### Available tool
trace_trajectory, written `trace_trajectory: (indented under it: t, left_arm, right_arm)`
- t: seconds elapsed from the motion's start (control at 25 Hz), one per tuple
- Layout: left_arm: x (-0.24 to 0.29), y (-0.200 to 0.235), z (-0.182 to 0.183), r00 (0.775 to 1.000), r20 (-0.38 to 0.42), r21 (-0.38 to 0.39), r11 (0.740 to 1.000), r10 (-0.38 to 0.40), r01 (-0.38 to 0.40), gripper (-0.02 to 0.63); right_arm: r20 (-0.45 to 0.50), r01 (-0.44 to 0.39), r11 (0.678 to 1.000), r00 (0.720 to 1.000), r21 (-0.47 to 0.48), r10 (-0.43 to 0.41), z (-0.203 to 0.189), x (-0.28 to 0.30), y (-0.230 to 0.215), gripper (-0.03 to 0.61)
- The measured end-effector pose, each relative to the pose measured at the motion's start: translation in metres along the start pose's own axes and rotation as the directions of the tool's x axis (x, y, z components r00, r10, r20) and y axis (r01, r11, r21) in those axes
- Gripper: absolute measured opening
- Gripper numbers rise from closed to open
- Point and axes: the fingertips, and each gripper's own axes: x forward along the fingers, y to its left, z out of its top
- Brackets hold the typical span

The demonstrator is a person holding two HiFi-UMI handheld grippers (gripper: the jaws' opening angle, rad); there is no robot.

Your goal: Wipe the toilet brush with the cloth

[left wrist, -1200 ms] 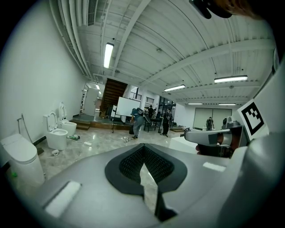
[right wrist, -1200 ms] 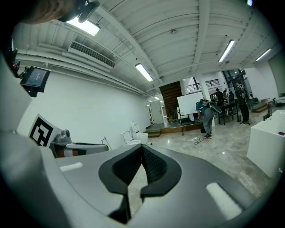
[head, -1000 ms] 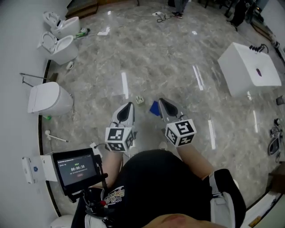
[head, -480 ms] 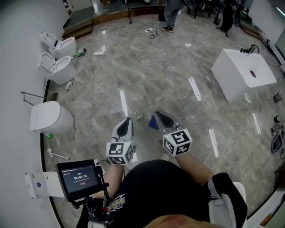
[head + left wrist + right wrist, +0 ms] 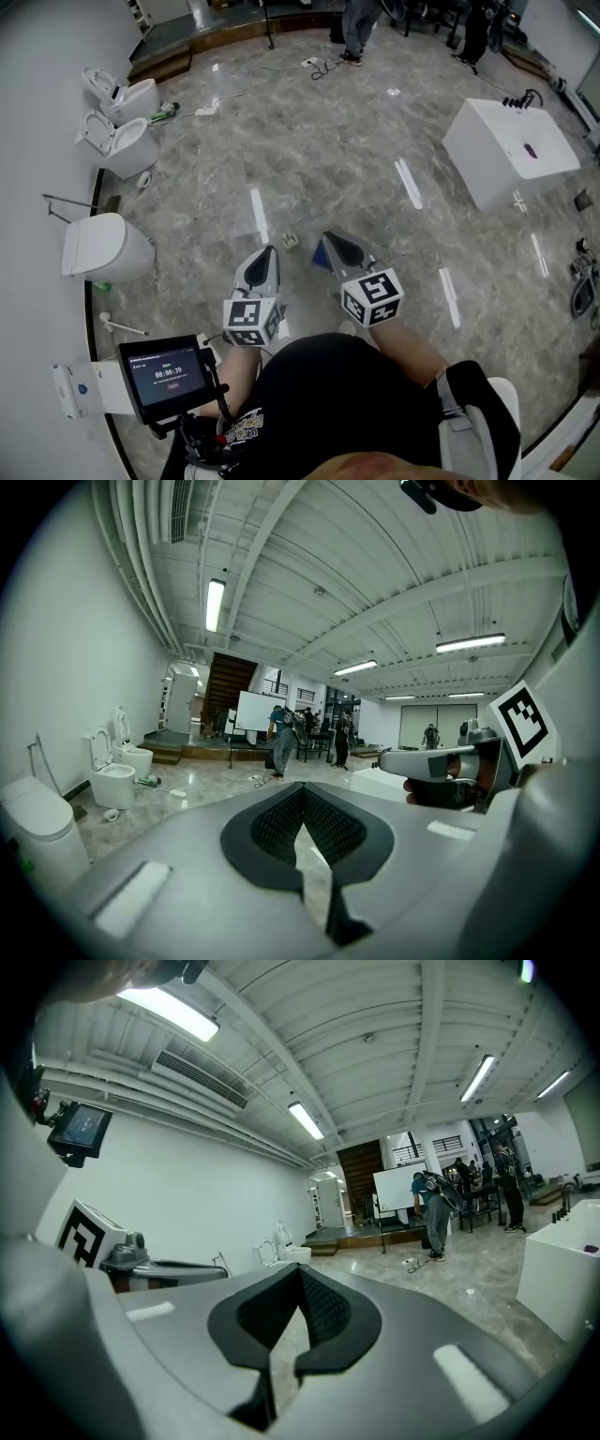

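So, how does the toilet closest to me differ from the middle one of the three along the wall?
The closest toilet has its lid down; the middle toilet has its lid raised, so its open bowl shows. A small green thing lies at the closest toilet's base; a small white round thing lies at the middle toilet's. Both are white and stand against the same wall.

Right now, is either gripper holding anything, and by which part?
Nothing is held. The left gripper and the right gripper both have their jaws shut together, with nothing between them.
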Motion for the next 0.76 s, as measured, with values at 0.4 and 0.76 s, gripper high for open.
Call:
trace_trajectory:
  t: [0.4,0.76]
  left_arm:
    - [0.0051,-0.0011,0.0053,1.000,0.014,0.010,1.000,0.004,-0.004,0.012]
    - [0.0016,-0.0015,0.0035,1.000,-0.009,-0.009,1.000,0.009,-0.009,0.012]
  right_arm:
    - [0.010,0.003,0.999,1.000,-0.040,-0.002,0.0077,-0.0008,-0.0062,0.002]
    - [-0.008,0.002,1.000,1.000,-0.024,-0.002,0.0043,-0.0034,-0.0020,0.002]
